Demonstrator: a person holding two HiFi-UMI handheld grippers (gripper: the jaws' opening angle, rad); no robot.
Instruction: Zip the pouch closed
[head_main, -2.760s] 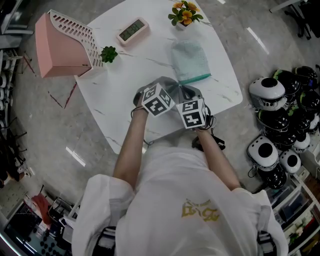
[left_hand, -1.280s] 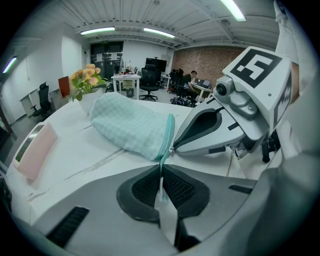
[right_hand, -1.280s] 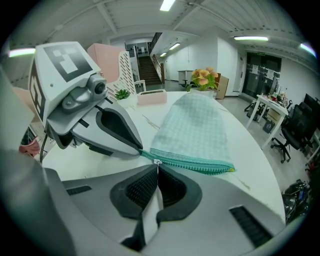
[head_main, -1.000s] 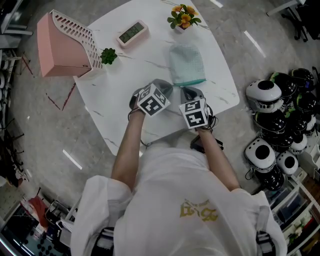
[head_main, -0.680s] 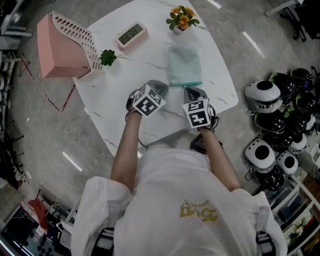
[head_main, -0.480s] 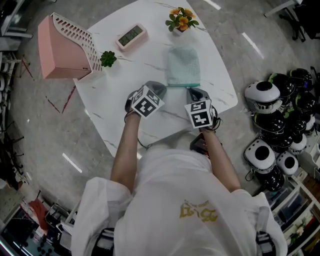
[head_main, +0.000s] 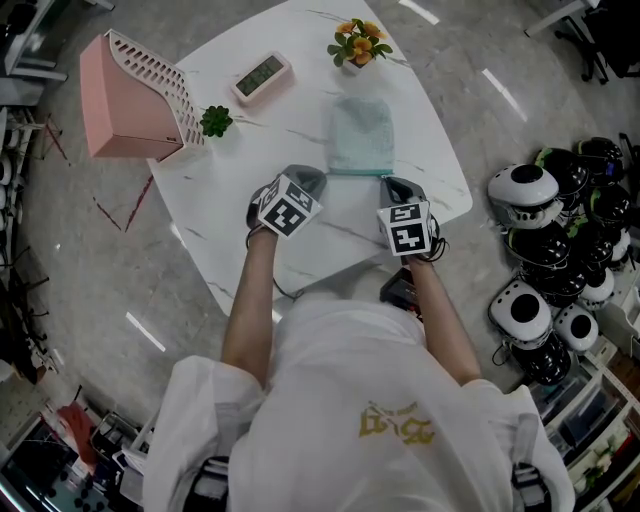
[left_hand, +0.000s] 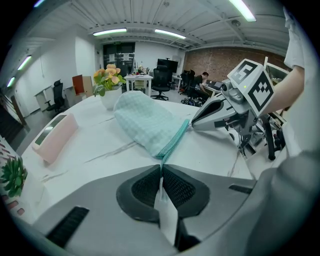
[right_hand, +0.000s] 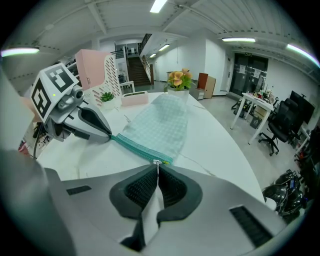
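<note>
We see the pouch lying flat on the white table, its zip along the near edge, stretched between our two tools; the left gripper is pinched tight on the cloth corner at the zip's left end, and the right gripper is squeezed together on the small metal pull tab at the right end. We judge the pouch to be light, soft and limp, a thin checked fabric that will bunch and slide on the smooth tabletop rather than resist a tug; so it needs an anchor at one end while the tab is drawn away from it, keeping the zip taut and straight. The tab is tiny and likely slippery, best gripped squarely across its flat; the cloth corner beside the zip tape is the sound place for the holding side. With the tab at the right end, the zip looks about closed.
</note>
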